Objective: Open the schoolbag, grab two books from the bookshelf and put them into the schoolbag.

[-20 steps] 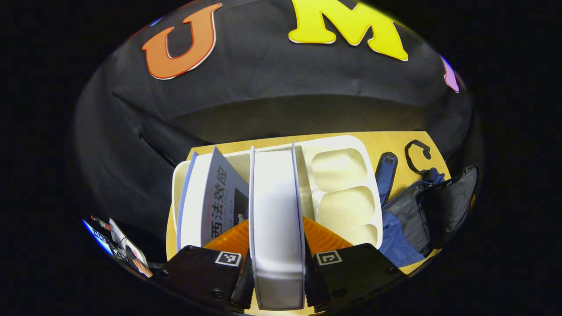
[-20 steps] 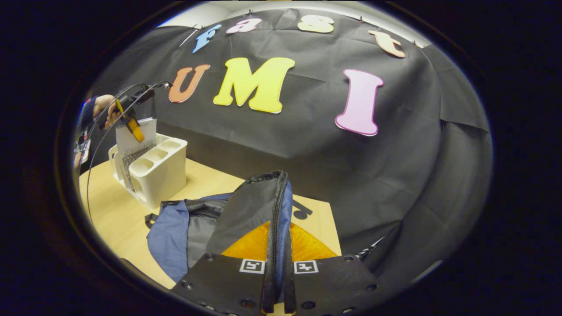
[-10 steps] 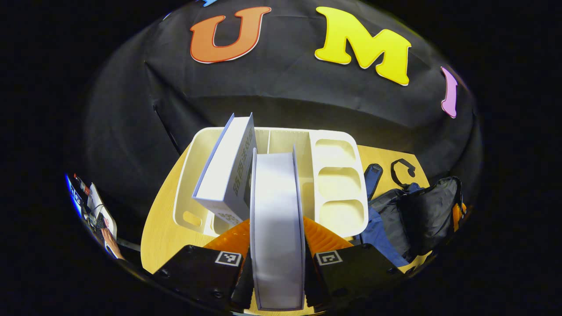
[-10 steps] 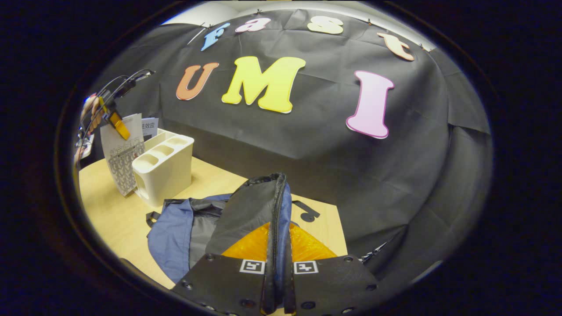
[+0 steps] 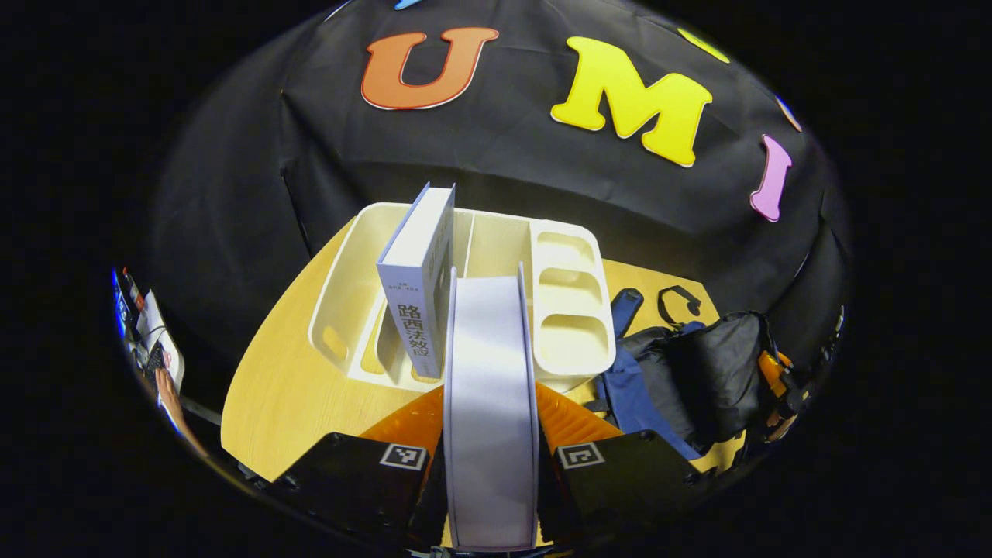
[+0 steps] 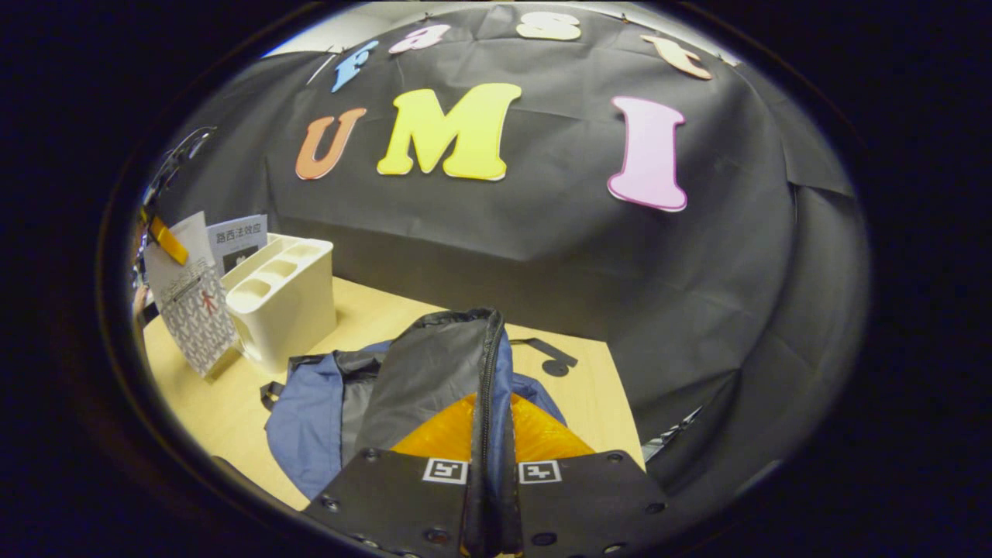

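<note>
My left gripper (image 5: 490, 446) is shut on a white book (image 5: 487, 341), held edge-on, clear of the cream bookshelf (image 5: 570, 341) and in front of it. A second book (image 5: 418, 287) stands upright in the shelf's left slot. The blue and black schoolbag (image 5: 682, 380) lies to the shelf's right. In the right gripper view, my right gripper (image 6: 490, 449) is shut on the schoolbag's zipped flap edge (image 6: 488, 364) and holds it raised over the blue body (image 6: 306, 422). At far left, the held book (image 6: 190, 310) hangs beside the bookshelf (image 6: 283, 298) from an orange finger (image 6: 167, 240).
The wooden table (image 5: 287, 387) carries the shelf and the bag. A black strap loop (image 6: 550, 360) lies behind the bag near the table's far edge. A person's hand (image 5: 167, 387) shows low at the far left.
The left gripper has drawn the white book up and back out of the shelf, which now sits farther off. The other book has settled upright. The right gripper still holds the flap.
</note>
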`<act>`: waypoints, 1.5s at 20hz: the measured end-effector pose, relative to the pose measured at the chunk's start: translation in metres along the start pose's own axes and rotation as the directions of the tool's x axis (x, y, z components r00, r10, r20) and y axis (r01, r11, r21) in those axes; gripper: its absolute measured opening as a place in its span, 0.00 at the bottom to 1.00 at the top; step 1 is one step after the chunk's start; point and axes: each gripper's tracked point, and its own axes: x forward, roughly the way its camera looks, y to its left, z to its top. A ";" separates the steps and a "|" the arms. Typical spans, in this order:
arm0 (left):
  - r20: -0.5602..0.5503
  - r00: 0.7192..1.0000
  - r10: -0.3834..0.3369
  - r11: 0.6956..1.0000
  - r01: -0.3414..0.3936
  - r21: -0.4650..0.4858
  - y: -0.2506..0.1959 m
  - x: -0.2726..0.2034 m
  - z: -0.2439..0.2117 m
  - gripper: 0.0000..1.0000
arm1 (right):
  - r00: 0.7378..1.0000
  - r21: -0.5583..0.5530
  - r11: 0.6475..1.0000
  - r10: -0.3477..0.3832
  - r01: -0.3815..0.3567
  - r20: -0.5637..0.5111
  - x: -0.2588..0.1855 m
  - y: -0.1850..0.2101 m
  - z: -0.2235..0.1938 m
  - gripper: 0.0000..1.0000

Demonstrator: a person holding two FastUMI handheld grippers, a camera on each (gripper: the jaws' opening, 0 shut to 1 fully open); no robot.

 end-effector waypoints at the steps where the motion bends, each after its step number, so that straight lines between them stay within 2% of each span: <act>1: 0.008 1.000 -0.011 1.000 0.011 -0.011 -0.001 -0.007 -0.003 0.51 | 1.000 0.003 1.000 -0.002 0.002 -0.006 0.000 0.001 -0.001 0.10; 2: 0.018 0.999 -0.032 0.999 0.032 -0.026 -0.005 -0.014 -0.006 0.47 | 1.000 0.002 1.000 -0.003 0.003 -0.008 0.000 0.002 0.000 0.10; 4: 0.022 0.996 -0.085 0.993 0.087 -0.074 -0.014 -0.025 -0.015 0.47 | 1.000 -0.008 1.000 -0.009 0.009 -0.002 0.001 0.004 0.004 0.10; 5: 0.020 0.994 -0.112 0.989 0.113 -0.099 -0.019 -0.030 -0.020 0.51 | 1.000 -0.007 1.000 -0.015 0.015 0.004 0.000 0.004 0.007 0.09; 7: 0.021 0.987 -0.161 0.977 0.162 -0.141 -0.029 -0.034 -0.030 0.43 | 1.000 -0.006 1.000 -0.026 0.026 0.018 -0.002 0.004 0.013 0.09; 11: 0.008 0.972 -0.235 0.957 0.233 -0.171 -0.053 -0.027 -0.044 0.47 | 0.999 -0.053 0.998 -0.043 0.044 0.022 -0.007 0.009 0.021 0.09; 14: -0.003 0.951 -0.310 0.936 0.305 -0.175 -0.082 -0.023 -0.047 0.47 | 0.999 -0.074 0.996 -0.046 0.048 0.027 -0.011 0.016 0.026 0.09; 19: 0.024 0.907 -0.420 0.888 0.416 -0.194 -0.121 -0.016 -0.045 0.47 | 0.999 -0.037 0.998 -0.050 0.051 0.007 -0.016 0.018 0.030 0.09; 20: 0.027 0.900 -0.435 0.879 0.432 -0.202 -0.127 -0.013 -0.045 0.52 | 0.999 -0.028 0.998 -0.048 0.049 0.009 -0.018 0.018 0.033 0.09; 21: 0.036 0.893 -0.450 0.869 0.446 -0.216 -0.133 -0.009 -0.044 0.47 | 0.999 -0.021 0.999 -0.043 0.043 0.013 -0.020 0.019 0.036 0.09; 23: 0.054 0.872 -0.487 0.839 0.484 -0.249 -0.149 0.000 -0.036 0.47 | 0.999 -0.027 0.999 -0.044 0.045 0.031 -0.024 0.020 0.045 0.09; 24: 0.054 0.864 -0.501 0.827 0.496 -0.264 -0.156 0.006 -0.033 0.47 | 0.998 -0.034 0.998 -0.050 0.052 0.041 -0.026 0.020 0.050 0.09; 25: 0.055 0.864 -0.500 0.822 0.494 -0.282 -0.160 0.014 -0.030 0.47 | 0.998 -0.045 0.997 -0.054 0.056 0.044 -0.027 0.019 0.052 0.09; 26: 0.056 0.868 -0.494 0.822 0.487 -0.296 -0.165 0.023 -0.025 0.43 | 0.997 -0.049 0.997 -0.056 0.058 0.044 -0.029 0.018 0.055 0.09; 28: 0.064 0.870 -0.489 0.813 0.481 -0.328 -0.176 0.042 -0.017 0.43 | 0.998 -0.025 0.999 -0.042 0.043 0.053 -0.031 0.020 0.061 0.09; 29: 0.059 0.869 -0.491 0.807 0.480 -0.344 -0.183 0.051 -0.015 0.47 | 0.998 -0.022 0.999 -0.038 0.039 0.059 -0.030 0.022 0.063 0.09; 30: 0.051 0.874 -0.484 0.804 0.467 -0.368 -0.189 0.060 -0.015 0.47 | 0.997 -0.023 0.999 -0.047 0.048 0.065 -0.030 0.020 0.066 0.09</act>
